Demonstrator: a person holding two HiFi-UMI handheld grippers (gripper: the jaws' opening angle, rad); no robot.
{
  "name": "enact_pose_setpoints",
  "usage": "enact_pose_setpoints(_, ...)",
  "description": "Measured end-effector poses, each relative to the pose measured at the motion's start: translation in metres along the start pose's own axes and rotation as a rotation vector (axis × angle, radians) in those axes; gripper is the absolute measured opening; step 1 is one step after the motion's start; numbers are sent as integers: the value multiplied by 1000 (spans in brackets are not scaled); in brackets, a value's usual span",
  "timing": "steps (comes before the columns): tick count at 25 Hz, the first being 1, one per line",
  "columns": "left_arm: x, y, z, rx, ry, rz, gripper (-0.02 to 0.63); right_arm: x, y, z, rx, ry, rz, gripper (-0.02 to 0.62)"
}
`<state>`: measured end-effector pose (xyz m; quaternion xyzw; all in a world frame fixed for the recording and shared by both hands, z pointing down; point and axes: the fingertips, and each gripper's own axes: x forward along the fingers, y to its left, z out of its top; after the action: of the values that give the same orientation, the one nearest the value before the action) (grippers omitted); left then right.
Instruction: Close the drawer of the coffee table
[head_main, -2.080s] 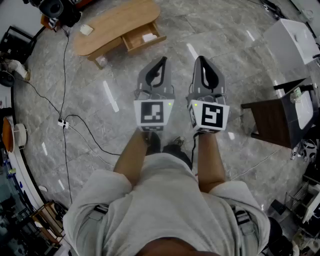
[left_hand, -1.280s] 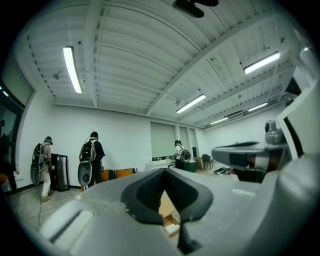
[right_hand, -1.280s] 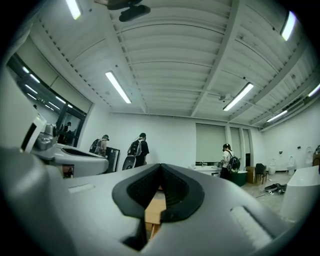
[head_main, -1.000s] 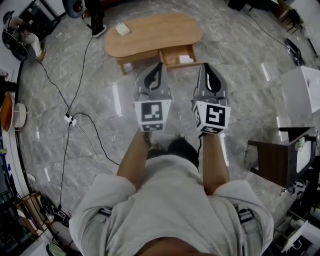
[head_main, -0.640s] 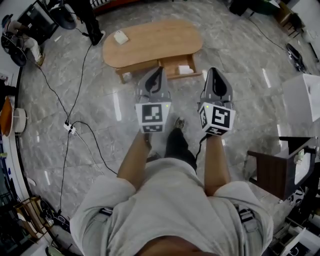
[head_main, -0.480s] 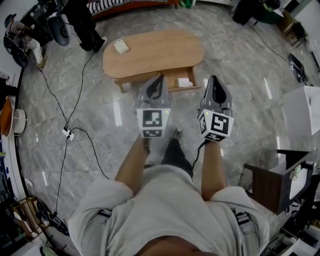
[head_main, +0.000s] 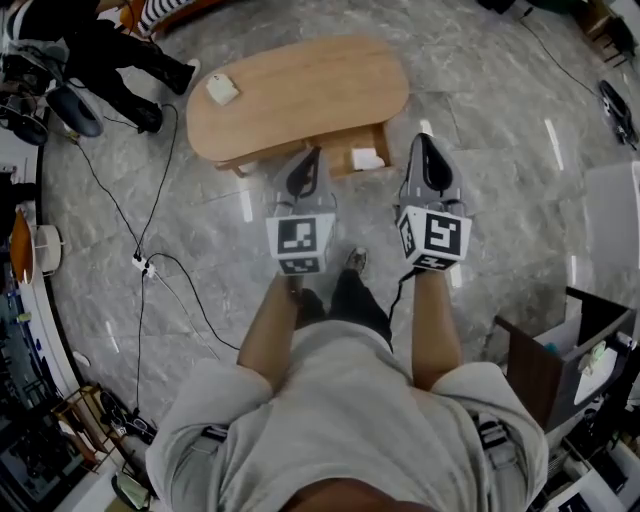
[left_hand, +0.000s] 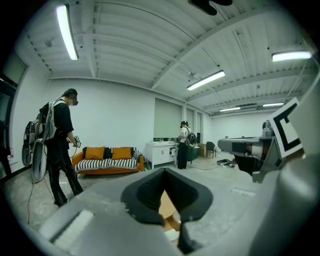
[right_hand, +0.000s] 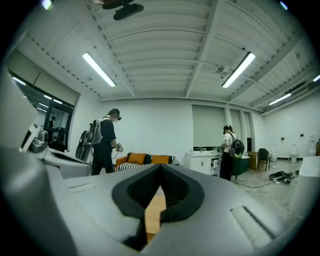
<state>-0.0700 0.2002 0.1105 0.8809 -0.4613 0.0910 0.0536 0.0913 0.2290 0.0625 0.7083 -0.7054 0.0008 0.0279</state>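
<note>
An oval wooden coffee table (head_main: 300, 90) stands on the grey marble floor ahead of me. Its drawer (head_main: 352, 160) is pulled out on the near side, with a white item (head_main: 367, 158) lying in it. My left gripper (head_main: 308, 158) is shut and empty, its tip over the drawer's left edge in the head view. My right gripper (head_main: 425, 142) is also shut and empty, just right of the drawer. Both point roughly level toward the table. In each gripper view a sliver of the wooden table (left_hand: 168, 209) (right_hand: 155, 212) shows through the shut jaws.
A small white box (head_main: 222, 89) lies on the tabletop's left end. A cable and power strip (head_main: 143, 265) run across the floor at left. A person in black (head_main: 110, 50) stands beyond the table. A dark side table (head_main: 545, 350) stands at right. A striped sofa (left_hand: 107, 157) lines the far wall.
I have walked toward the coffee table, which now sits closer, with the open drawer between the two gripper tips. Both grippers stayed shut and moved forward and a little down.
</note>
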Motion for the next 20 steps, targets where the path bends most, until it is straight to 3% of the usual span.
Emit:
enact_pose_setpoints(5, 27, 32, -15, -5, 45, 34, 20, 36, -1, -29, 1, 69, 28, 6)
enact_pose_setpoints(8, 47, 62, -15, -17, 40, 51, 20, 63, 4, -44, 13, 103, 3, 6)
enact_pose_setpoints(15, 92, 93, 13, -16, -3, -39, 20, 116, 24, -33, 16, 106, -4, 6)
enact_pose_setpoints(20, 132, 100, -21, 24, 64, -71, 20, 137, 9, -61, -2, 151, -18, 6)
